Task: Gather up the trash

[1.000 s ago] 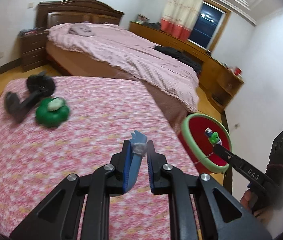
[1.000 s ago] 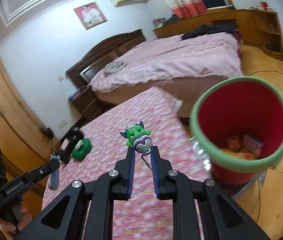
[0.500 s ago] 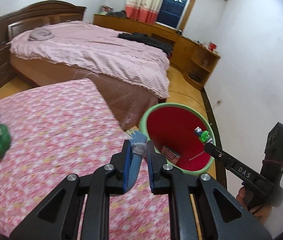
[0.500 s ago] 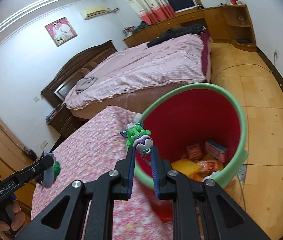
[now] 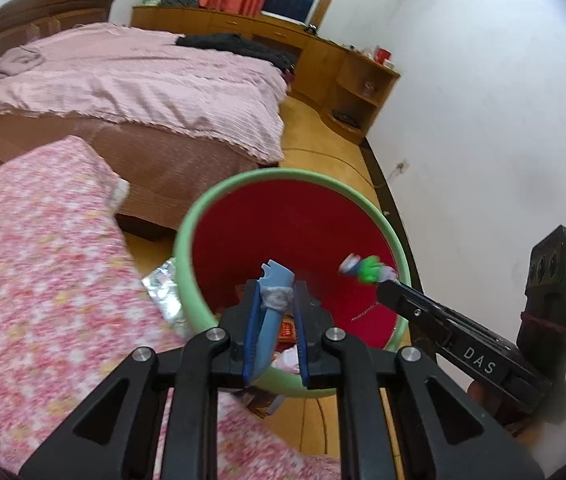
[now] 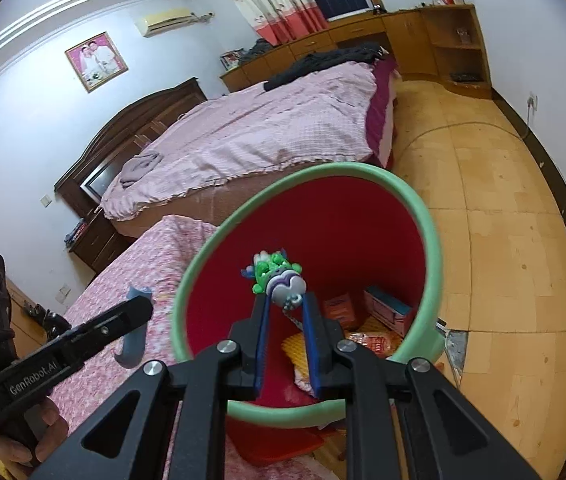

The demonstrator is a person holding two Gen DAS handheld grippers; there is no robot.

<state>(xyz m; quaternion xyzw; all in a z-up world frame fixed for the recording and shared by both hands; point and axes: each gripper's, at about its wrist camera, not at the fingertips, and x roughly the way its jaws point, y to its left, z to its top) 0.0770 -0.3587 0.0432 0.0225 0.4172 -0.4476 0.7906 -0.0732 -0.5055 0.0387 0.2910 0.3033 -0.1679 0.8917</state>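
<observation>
Now a blue plastic piece (image 5: 270,312) is being gripped in the left gripper (image 5: 273,320) jaws, held over the near rim of the red bin (image 5: 203,216). A green toy keychain (image 6: 277,276) is being clamped in the right gripper (image 6: 285,320) jaws above the bin's mouth, packets (image 6: 379,310) lying inside, pink-covered desk (image 5: 35,264) at left.

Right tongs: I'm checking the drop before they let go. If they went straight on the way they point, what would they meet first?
Probably the red inside of the bin, or the wrappers at its bottom; depth is unclear.
</observation>
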